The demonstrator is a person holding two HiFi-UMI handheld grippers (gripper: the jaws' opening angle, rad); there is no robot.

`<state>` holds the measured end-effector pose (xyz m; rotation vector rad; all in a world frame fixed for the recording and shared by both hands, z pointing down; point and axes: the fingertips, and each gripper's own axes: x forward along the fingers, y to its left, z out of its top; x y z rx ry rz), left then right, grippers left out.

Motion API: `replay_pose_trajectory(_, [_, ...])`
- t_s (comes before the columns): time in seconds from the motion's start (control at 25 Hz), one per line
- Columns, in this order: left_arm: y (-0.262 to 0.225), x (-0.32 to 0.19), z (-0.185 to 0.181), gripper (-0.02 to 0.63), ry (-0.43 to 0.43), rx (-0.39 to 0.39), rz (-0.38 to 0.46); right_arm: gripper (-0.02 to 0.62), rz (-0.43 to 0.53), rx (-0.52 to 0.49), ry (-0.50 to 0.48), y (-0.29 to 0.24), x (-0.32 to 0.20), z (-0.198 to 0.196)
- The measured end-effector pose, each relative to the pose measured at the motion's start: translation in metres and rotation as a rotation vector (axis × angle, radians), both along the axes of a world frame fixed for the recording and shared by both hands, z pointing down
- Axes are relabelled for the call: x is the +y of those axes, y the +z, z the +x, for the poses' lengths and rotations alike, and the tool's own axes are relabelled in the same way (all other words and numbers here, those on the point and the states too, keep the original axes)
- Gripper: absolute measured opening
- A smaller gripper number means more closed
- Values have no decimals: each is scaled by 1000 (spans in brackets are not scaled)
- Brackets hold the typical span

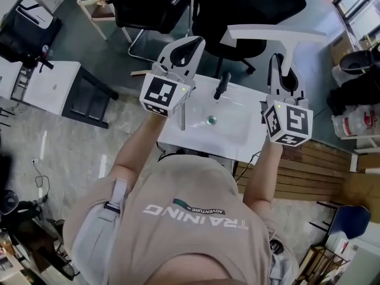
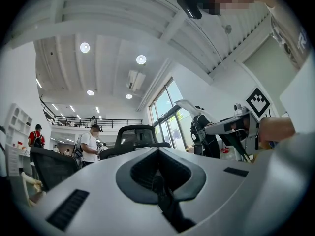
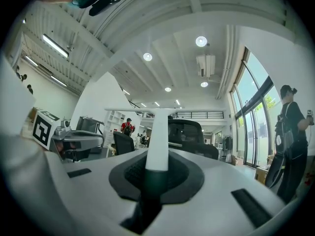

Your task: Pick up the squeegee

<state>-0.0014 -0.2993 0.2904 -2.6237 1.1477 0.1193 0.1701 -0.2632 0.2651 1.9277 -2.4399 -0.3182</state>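
Squeegee (image 1: 276, 35) in right hand-held gripper (image 1: 284, 63), seemingly upright

The squeegee (image 1: 278, 36) looks like smooth white plastic with a slight satin sheen. The left gripper (image 1: 189, 46) and right gripper (image 1: 282, 70) have matt light-grey plastic shells and black, finely textured pads (image 3: 132, 172). Their marker cubes (image 1: 161, 95) are flat matt black and white. The sink (image 1: 237, 136) is glossy white and ceramic-looking, with a matt black tap (image 1: 222, 85). At the right, slatted boards (image 1: 314, 171) look like pale wood. The grey floor (image 1: 65, 147) is polished and reflective. The person's shirt (image 1: 196, 218) is beige cloth.
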Motion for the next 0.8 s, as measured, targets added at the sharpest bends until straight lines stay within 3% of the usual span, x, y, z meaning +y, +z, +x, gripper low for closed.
replay_pose_trajectory(0.8, [-7, -8, 1, 11, -15, -6, 10, 48, -10, -9, 9, -1, -5, 8])
